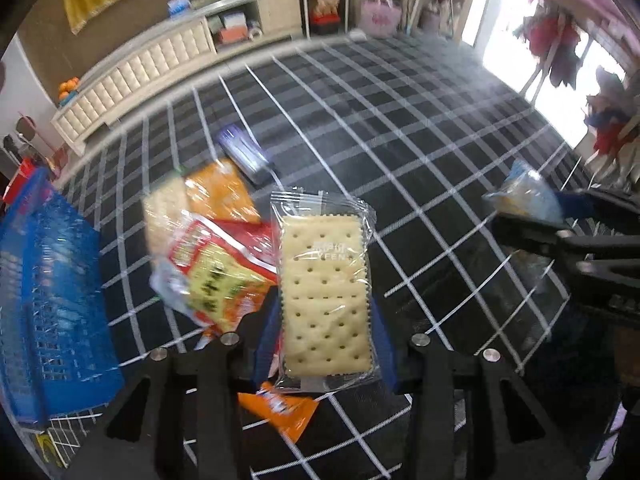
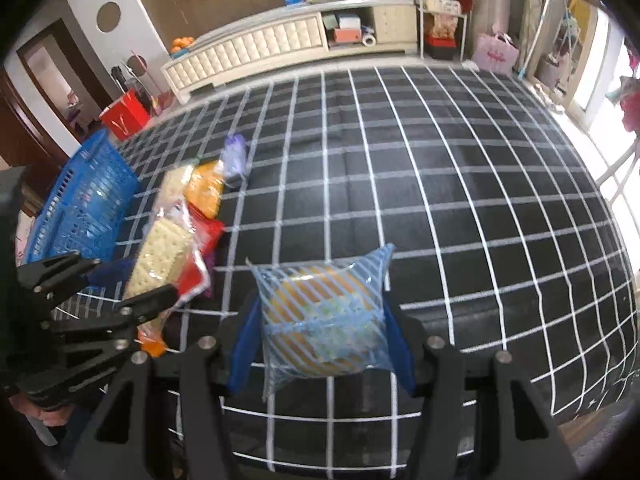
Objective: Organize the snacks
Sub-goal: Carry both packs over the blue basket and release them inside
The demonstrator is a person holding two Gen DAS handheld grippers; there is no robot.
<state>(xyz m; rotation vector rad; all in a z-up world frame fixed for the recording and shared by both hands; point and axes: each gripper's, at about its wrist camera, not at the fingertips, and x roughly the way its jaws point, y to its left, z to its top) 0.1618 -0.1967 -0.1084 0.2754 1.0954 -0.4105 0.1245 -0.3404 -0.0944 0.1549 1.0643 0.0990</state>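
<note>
Left hand-held gripper closed on a clear-wrapped cracker pack, blue pads pressing both long sides, pack raised above the black-and-white checked cloth. Cracker pale, square-edged, dotted with holes, faint lettering on the wrapper.

Right hand-held gripper closed on a blue-striped bag with an orange-yellow round snack inside, blue pads on either side, bag held clear of the cloth. Same bag seen at the right edge of the left wrist view, blurred, pinched in black fingers.

Loose snack pile left of the held cracker pack: second cracker pack, orange packet, red-and-yellow packet on top, all blurred. Small orange packet lying on the cloth just under the left gripper. Purple-blue wrapped item beyond the pile, apart from it, lying on the cloth.

Blue plastic basket at far left, lattice walls, just beside the pile; contents unreadable. In the right wrist view basket left of the pile, left gripper in front of it with the cracker pack.

Background: cream padded low cabinet along the wall, red bag on the floor, pink bag near the window.
</note>
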